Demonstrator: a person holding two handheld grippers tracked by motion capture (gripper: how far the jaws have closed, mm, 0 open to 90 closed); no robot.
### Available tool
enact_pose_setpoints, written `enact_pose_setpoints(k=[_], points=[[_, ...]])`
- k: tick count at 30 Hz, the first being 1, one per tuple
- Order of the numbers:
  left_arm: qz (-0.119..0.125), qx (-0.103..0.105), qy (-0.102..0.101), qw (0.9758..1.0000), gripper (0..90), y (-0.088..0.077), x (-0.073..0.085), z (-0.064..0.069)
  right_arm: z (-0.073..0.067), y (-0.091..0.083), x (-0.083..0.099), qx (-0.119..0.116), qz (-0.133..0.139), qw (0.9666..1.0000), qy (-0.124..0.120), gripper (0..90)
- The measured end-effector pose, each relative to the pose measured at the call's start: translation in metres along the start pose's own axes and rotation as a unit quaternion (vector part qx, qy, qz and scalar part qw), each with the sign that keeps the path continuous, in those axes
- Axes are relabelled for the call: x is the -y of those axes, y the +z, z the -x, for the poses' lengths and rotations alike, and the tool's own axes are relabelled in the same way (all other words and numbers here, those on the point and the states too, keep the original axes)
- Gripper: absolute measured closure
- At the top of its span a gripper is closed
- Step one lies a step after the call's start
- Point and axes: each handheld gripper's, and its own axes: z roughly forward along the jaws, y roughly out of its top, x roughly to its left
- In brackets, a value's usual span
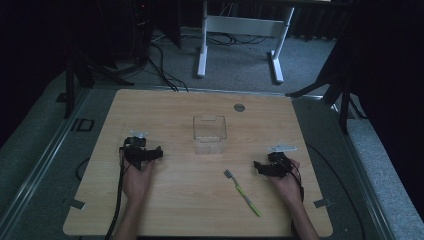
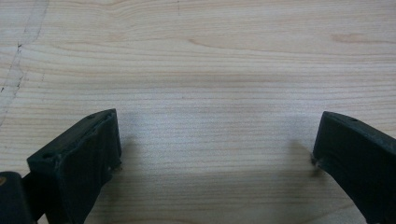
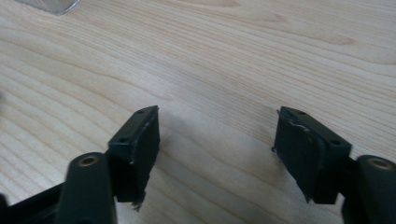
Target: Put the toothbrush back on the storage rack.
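Wooden table (image 1: 150, 210) bears an empty clear container (image 1: 209, 134); both grippers (image 1: 150, 155) (image 1: 257, 167) gape, grasping nothing.

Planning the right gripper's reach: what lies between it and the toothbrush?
Nothing: bare wooden table separates the right gripper from the toothbrush, seen in the high view.

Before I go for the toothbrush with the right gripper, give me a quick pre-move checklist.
1. Right gripper open, nothing between its jaws: ok.
2. Left gripper open, empty and away from the toothbrush: ok.
3. Toothbrush lying flat on the table, free of other things: ok.
4. Clear container upright, open side up: ok.
5. Container empty: cannot tell for certain.
6. Path from right gripper to toothbrush unobstructed: ok.
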Motion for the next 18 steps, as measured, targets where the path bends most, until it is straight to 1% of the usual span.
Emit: enact_pose_setpoints(k=[4,7,8,10,14,15,16,18], points=[[0.000,0.000,0.000,1.0000,1.4,0.000,0.000,0.000,-0.007,-0.005,0.000,0.013,-0.005,0.9996,-0.025,34.3],[0.000,0.000,0.000,1.0000,1.4,0.000,0.000,0.000,-0.009,-0.009,-0.002,0.012,-0.001,0.9995,-0.029,34.3],[0.000,0.000,0.000,1.0000,1.3,0.000,0.000,0.000,-0.010,-0.013,-0.003,0.014,0.003,0.9995,-0.029,34.4],[0.000,0.000,0.000,1.0000,1.4,0.000,0.000,0.000,-0.013,-0.016,-0.005,0.017,0.007,0.9994,-0.029,36.5],[0.000,0.000,0.000,1.0000,1.3,0.000,0.000,0.000,-0.017,-0.019,-0.006,0.021,0.009,0.9991,-0.036,36.5],[0.000,0.000,0.000,1.0000,1.3,0.000,0.000,0.000,-0.020,-0.020,-0.006,0.022,0.009,0.9990,-0.039,36.5],[0.000,0.000,0.000,1.0000,1.4,0.000,0.000,0.000,-0.027,-0.022,-0.009,0.024,0.009,0.9985,-0.048,39.2],[0.000,0.000,0.000,1.0000,1.4,0.000,0.000,0.000,-0.031,-0.024,-0.010,0.026,0.008,0.9983,-0.052,39.5]])
